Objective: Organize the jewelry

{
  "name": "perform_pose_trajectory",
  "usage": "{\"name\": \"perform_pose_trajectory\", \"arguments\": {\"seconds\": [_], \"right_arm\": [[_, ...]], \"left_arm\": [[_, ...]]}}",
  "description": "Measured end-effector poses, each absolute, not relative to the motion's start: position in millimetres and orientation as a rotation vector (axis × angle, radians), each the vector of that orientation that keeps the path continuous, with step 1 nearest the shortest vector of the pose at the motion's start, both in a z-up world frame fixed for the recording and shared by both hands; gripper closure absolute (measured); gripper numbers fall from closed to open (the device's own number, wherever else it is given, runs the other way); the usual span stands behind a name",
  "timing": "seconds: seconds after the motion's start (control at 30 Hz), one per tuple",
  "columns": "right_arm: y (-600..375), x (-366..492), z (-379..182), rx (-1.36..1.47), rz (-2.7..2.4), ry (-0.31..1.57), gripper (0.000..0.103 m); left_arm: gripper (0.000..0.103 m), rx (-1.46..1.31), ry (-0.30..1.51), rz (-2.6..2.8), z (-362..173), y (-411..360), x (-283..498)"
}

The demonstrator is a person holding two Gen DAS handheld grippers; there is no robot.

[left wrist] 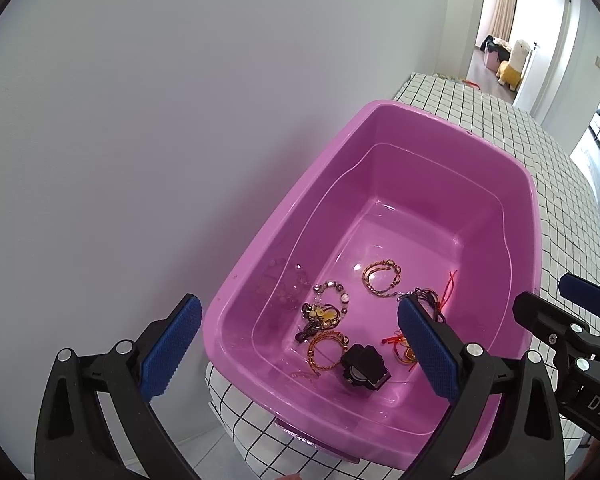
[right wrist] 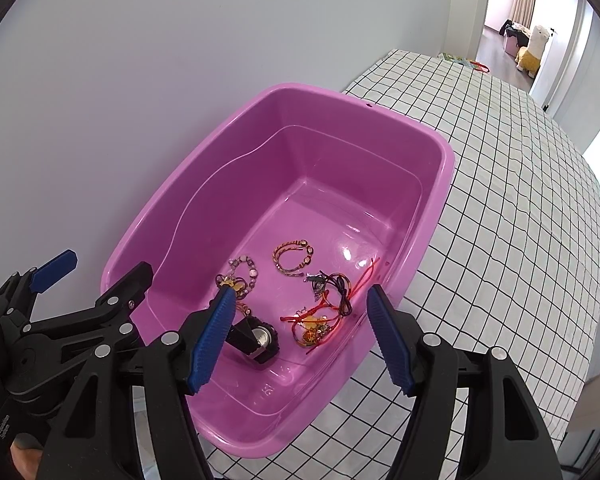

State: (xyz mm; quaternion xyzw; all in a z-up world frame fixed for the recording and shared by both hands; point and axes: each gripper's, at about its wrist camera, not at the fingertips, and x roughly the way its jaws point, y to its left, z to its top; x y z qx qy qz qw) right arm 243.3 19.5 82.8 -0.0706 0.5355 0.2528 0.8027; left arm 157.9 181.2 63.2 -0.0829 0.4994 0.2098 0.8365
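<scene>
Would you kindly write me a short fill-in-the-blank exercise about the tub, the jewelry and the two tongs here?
1. All the jewelry lies inside a plastic tub coloured ____.
2. The tub rests on a white cloth printed with a black ____ pattern.
3. The black watch lies near the tub's ____ end, closest to the cameras.
4. The left tongs and right tongs both stand ____, gripping nothing.

Missing words: pink; grid; near; open

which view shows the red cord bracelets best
The right wrist view: the red cord bracelets lie unobstructed between the open right gripper fingers. In the left wrist view, the left gripper finger covers part of them.
</scene>
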Motion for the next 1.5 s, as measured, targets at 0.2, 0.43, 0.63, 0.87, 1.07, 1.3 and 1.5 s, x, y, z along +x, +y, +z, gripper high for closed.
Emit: {"name": "perform_pose_trajectory", "arguments": {"seconds": [0.2, 0.43, 0.63, 0.87, 1.07, 1.3, 1.5], "right_arm": [[19.6, 243.3, 82.9, -0.151, 0.541, 1.148, 0.038], [19.9, 243.0, 82.6, -0.153, 0.539, 1.149, 0.038], [19.0, 242.7, 82.9, -0.157, 0.537, 1.147, 0.038], [19.0, 242.7, 83.8, -0.159, 0.533, 1.146, 0.038], [19.1, 242.5, 83.8, -0.161, 0.535, 1.147, 0.038], [19.9, 243.1, 84.0, -0.158, 0.538, 1.15, 0.038], [21.0, 243.1, 81.3, -0.158, 0.538, 1.156, 0.038]], "left_arm": [[0.006, -0.176, 1.061, 0.44, 62.5, 180.9, 157.9], [0.006, -0.172, 1.061, 0.441, 60.9, 179.8, 158.1], [0.006, -0.173, 1.06, 0.443, 60.6, 179.5, 158.5], [0.006, -0.172, 1.06, 0.445, 60.6, 179.7, 158.5], [0.006, -0.165, 1.058, 0.44, 60.5, 178.7, 159.3], [0.006, -0.162, 1.061, 0.441, 59.2, 178.6, 159.2], [0.006, -0.165, 1.053, 0.441, 59.1, 180.1, 158.6]]}}
